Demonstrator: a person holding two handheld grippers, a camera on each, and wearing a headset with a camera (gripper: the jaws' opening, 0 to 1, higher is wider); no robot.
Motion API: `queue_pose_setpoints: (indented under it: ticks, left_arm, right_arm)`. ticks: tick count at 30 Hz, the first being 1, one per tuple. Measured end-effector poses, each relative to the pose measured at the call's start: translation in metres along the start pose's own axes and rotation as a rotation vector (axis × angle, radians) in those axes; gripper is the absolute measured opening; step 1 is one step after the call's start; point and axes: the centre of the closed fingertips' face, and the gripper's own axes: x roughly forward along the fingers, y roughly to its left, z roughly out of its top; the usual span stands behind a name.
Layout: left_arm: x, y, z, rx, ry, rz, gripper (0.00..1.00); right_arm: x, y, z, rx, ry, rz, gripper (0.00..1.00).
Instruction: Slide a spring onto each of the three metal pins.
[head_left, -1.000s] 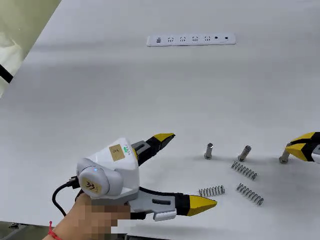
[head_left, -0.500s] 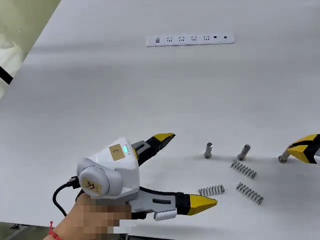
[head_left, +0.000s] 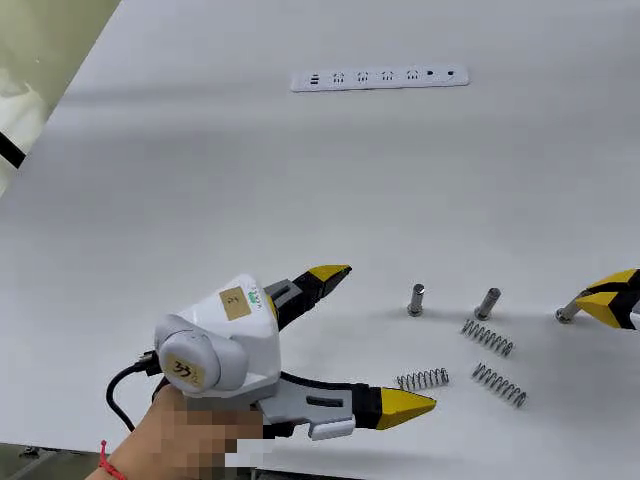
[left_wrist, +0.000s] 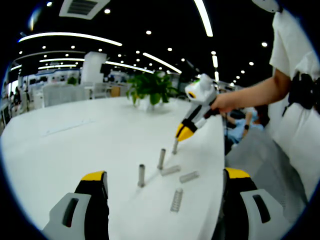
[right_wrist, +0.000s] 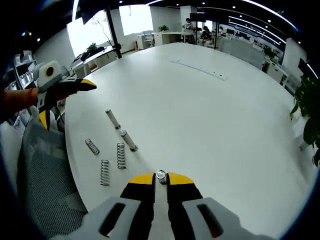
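Three short metal pins rest on the white table (head_left: 200, 180). Two stand free: one pin (head_left: 417, 299) (right_wrist: 112, 118) and a second pin (head_left: 488, 302) (right_wrist: 128, 140). The third pin (head_left: 567, 314) (right_wrist: 160, 175) leans at the right edge, and my right gripper (head_left: 608, 297) (right_wrist: 160, 180) is shut on its top. Three springs lie flat near them: one spring (head_left: 423, 379), another spring (head_left: 487, 338) and a third spring (head_left: 499, 385). My left gripper (head_left: 372, 338) (left_wrist: 165, 175) is wide open and holds nothing, just left of the pins and springs.
A white power strip (head_left: 380, 78) lies far back on the table. The table's near edge runs just below the left gripper. A person's arm and white shirt (left_wrist: 295, 75) are behind the right gripper, with an office chair (right_wrist: 45, 170) beside the table.
The right gripper has edged slightly to the right with its pin, which now leans more. The left gripper stays where it was, still open.
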Motion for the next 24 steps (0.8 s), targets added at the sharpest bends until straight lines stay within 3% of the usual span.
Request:
queue_pose_setpoints:
  ticks: [8, 15, 24]
  left_arm:
    - [0.000, -0.001, 0.000, -0.001, -0.003, -0.001, 0.97]
    - [0.000, -0.001, 0.001, 0.003, -0.001, -0.003, 0.98]
    - [0.000, -0.003, 0.001, 0.010, 0.004, -0.004, 0.98]
  right_arm:
    - [0.000, 0.000, -0.002, 0.000, 0.001, -0.001, 0.11]
    - [-0.001, 0.001, -0.001, 0.002, -0.004, -0.005, 0.18]
    - [-0.011, 0.000, 0.004, 0.043, -0.050, 0.004, 0.24]
